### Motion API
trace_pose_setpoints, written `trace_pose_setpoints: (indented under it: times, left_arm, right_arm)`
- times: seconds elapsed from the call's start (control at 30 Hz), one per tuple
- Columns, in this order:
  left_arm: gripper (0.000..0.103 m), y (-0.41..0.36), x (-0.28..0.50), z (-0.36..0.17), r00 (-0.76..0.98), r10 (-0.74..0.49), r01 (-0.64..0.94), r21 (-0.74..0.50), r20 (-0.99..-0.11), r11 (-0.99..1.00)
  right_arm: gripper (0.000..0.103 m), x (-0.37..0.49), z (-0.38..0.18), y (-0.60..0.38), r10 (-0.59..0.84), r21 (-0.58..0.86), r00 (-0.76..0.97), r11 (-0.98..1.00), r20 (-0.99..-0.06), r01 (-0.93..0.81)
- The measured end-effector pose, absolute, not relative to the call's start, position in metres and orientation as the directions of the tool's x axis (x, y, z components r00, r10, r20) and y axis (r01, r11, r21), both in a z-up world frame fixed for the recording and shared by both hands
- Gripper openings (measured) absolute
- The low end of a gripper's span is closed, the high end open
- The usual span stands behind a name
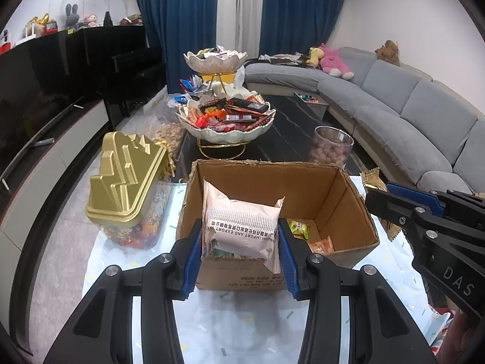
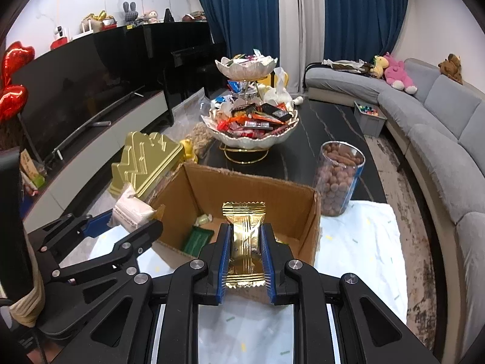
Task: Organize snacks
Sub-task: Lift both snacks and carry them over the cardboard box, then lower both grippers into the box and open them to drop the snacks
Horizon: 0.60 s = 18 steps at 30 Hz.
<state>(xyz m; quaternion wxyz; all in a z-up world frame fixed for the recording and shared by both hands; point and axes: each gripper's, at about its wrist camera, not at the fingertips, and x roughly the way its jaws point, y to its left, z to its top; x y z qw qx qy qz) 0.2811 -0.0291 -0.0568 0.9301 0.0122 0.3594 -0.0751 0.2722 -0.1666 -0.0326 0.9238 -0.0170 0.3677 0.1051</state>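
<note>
Left gripper (image 1: 239, 247) clamps a white packet (image 1: 242, 230); right gripper (image 2: 245, 253) clamps a gold packet (image 2: 244, 239), both frame bottom-centre.
Mid-transfer: both above the cardboard box (image 1: 342, 200); next likely release inside, or carry to the snack bowl (image 1: 227, 130) upper centre.

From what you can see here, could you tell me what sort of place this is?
Most likely a home living room: a grey sofa, a large television, and a coffee table holding snacks.

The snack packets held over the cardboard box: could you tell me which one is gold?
The gold foil packet in the right hand-held gripper; the left hand-held gripper holds a pale pink packet.
</note>
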Motion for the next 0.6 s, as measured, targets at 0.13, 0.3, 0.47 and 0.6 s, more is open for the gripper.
trace_pose_setpoints:
  times: [0.13, 0.3, 0.47, 0.6]
  left_arm:
    - [0.045, -0.03, 0.292, -0.059, 0.719, -0.142, 0.161, -0.036, -0.68, 0.986]
    - [0.045, -0.032, 0.306, -0.065, 0.712, -0.14, 0.164, -0.032, -0.689, 0.986]
    - [0.045, -0.036, 0.319, -0.068, 0.709, -0.143, 0.175, -0.024, -0.691, 0.984]
    - [0.045, -0.037, 0.329, -0.071, 0.703, -0.15, 0.183, -0.026, -0.695, 0.983]
  right_arm:
    - [0.021, 0.28, -0.034, -0.165, 0.18, 0.045, 0.706, 0.978, -0.685, -0.206]
    - [0.021, 0.29, -0.039, -0.165, 0.172, 0.039, 0.7, 0.979, -0.693, -0.201]
    - [0.021, 0.299, -0.045, -0.166, 0.164, 0.037, 0.693, 0.98, -0.702, -0.194]
    - [0.021, 0.307, -0.05, -0.168, 0.158, 0.04, 0.687, 0.982, -0.709, -0.185]
